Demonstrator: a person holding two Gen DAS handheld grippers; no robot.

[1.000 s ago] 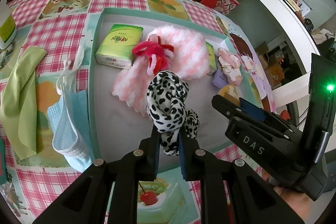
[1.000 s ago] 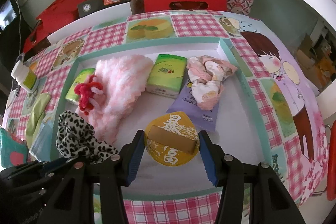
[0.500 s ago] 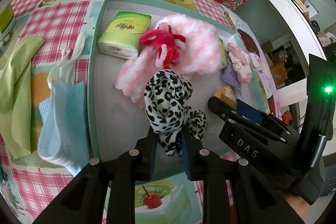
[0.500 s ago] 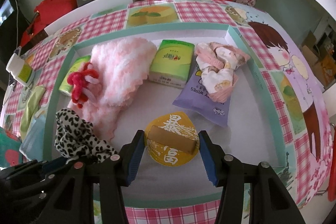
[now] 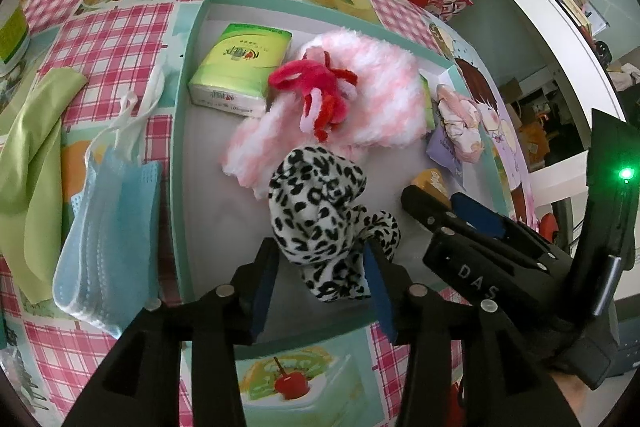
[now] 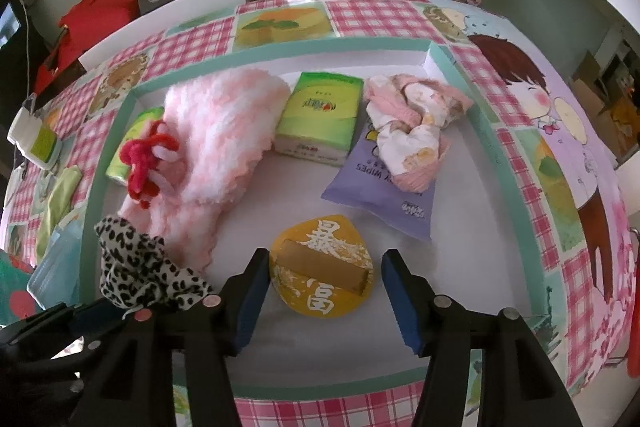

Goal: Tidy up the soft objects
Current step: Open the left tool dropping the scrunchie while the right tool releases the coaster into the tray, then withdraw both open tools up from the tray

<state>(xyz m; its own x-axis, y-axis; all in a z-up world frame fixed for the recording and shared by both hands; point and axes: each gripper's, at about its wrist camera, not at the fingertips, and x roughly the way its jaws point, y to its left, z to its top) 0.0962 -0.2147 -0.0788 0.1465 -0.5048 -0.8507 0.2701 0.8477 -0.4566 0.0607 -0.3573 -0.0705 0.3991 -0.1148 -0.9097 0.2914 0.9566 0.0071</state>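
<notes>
Leopard-print cloth [image 5: 320, 211], crumpled, black-spotted white

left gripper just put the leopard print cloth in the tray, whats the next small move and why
Probably lift the left gripper straight up and away. Its jaws are opening, and the leopard print cloth sits heaped on the tray floor between the fingers, no longer pinched. Backing off cleanly should avoid dragging it out. A blue face mask waits outside the tray.

2 wrist views, steeply down, share tray [image 5: 188, 75].
</notes>
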